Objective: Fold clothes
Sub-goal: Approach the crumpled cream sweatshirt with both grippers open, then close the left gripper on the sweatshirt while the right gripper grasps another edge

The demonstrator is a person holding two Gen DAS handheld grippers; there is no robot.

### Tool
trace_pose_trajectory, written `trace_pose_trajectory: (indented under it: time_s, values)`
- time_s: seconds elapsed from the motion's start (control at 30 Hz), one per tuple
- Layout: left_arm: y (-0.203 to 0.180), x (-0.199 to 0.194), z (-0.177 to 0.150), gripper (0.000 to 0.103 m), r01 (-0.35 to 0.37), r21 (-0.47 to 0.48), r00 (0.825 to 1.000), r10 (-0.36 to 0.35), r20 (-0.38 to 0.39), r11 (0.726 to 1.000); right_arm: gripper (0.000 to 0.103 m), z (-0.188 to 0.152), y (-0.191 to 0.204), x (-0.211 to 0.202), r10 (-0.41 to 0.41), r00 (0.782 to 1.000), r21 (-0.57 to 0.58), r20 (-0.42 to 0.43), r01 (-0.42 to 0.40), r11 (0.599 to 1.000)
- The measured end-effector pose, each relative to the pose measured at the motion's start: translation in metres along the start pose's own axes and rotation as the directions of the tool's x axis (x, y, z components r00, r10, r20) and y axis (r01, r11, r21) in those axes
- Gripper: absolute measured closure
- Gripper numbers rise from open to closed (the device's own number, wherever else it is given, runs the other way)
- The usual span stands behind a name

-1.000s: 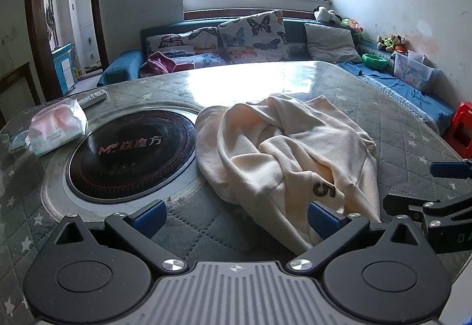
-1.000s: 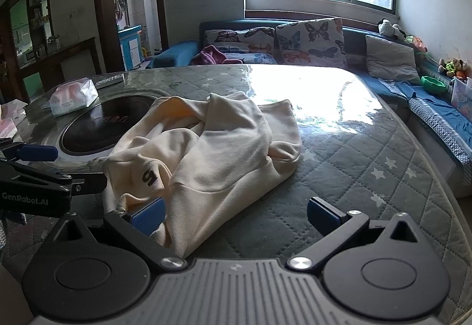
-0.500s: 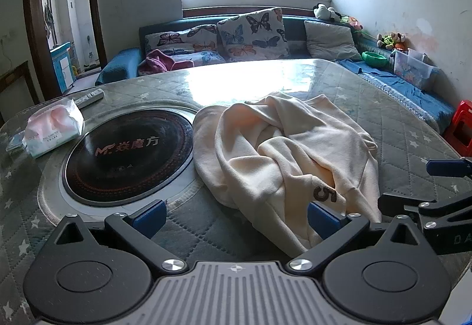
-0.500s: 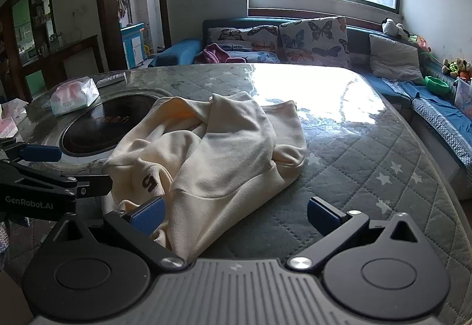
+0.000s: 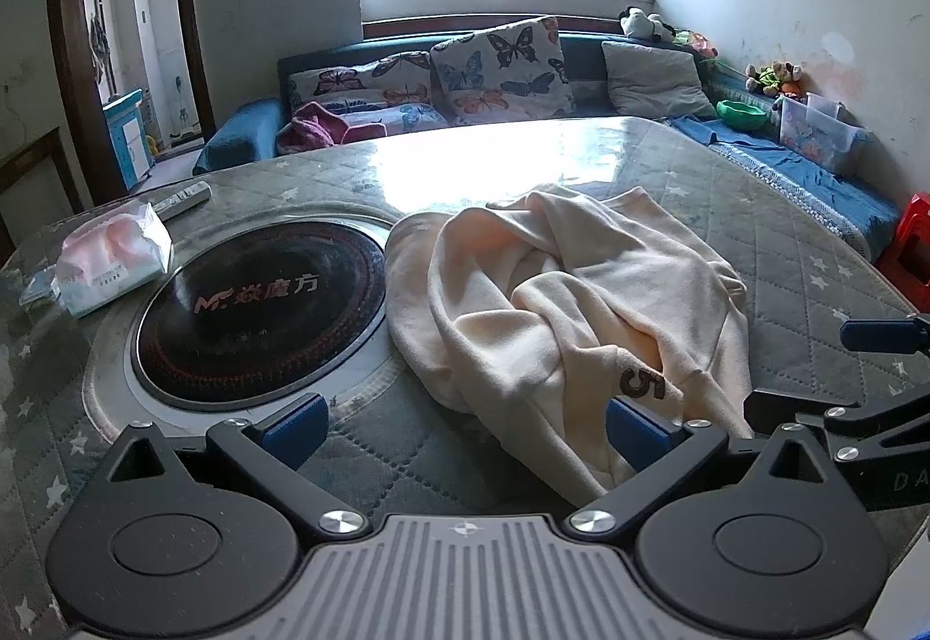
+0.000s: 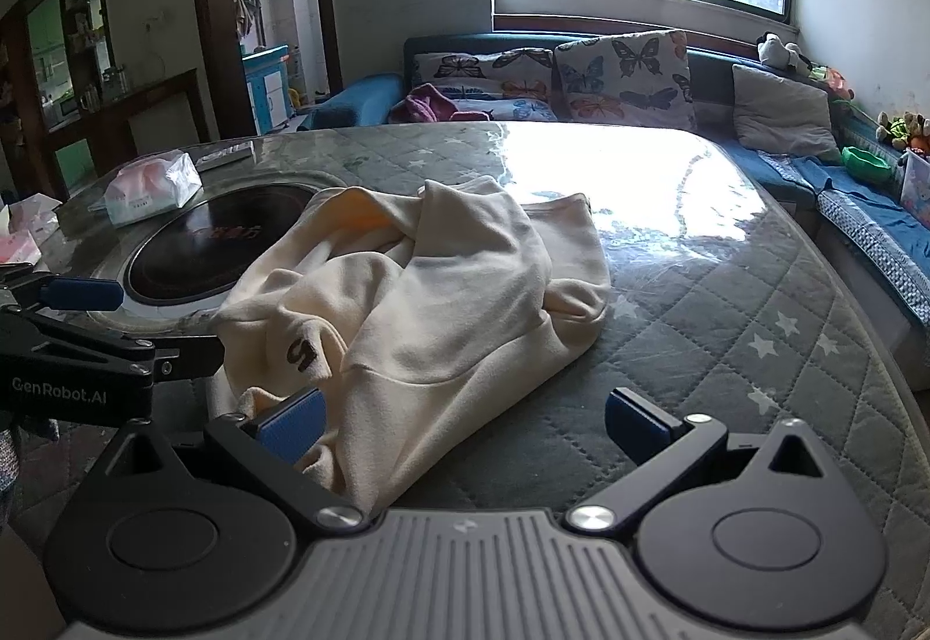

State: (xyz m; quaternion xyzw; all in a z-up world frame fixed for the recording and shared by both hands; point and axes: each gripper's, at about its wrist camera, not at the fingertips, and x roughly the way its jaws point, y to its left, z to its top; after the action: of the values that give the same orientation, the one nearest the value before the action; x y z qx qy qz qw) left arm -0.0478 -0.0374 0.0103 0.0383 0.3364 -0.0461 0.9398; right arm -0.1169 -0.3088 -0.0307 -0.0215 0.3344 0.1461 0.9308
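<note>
Left claw (image 5: 465, 422): fingers spread wide, gripping nothing, just short of the garment's near edge.
Right claw (image 6: 462, 422): likewise wide apart, its left pad at the hem.
Cream garment (image 5: 558, 314): crumpled on the quilted surface (image 5: 814, 256), beside the round black hob (image 5: 261, 303).
Tissue pack (image 5: 113, 253): far left.

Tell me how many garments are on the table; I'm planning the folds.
1: a crumpled cream sweatshirt lies mid-table, beside the round black cooktop, just ahead of both open tongs. Its bunched folds could hide something smaller.
</note>
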Motion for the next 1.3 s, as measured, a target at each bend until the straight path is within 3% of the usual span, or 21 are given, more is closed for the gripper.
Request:
trace_pose_trajectory:
  time_s: [0.8, 1.03, 1.3]
  values:
    - [0.005, 0.020, 0.023, 0.001, -0.023, 0.039, 0.999, 0.022, 0.027, 0.999, 0.005, 0.023, -0.006, 0.018, -0.002, 1.000, -0.037, 0.001, 0.002, 0.999]
    - [0.010, 0.043, 0.044, 0.019, -0.030, 0.071, 0.999, 0.027, 0.043, 0.997, 0.010, 0.039, -0.008, 0.037, 0.007, 1.000, -0.068, -0.014, -0.008, 0.998]
    - [0.011, 0.078, 0.073, 0.036, 0.027, 0.138, 0.998, -0.034, 0.055, 0.990, 0.020, 0.067, -0.017, 0.060, 0.033, 0.999, -0.068, -0.014, -0.034, 0.997]
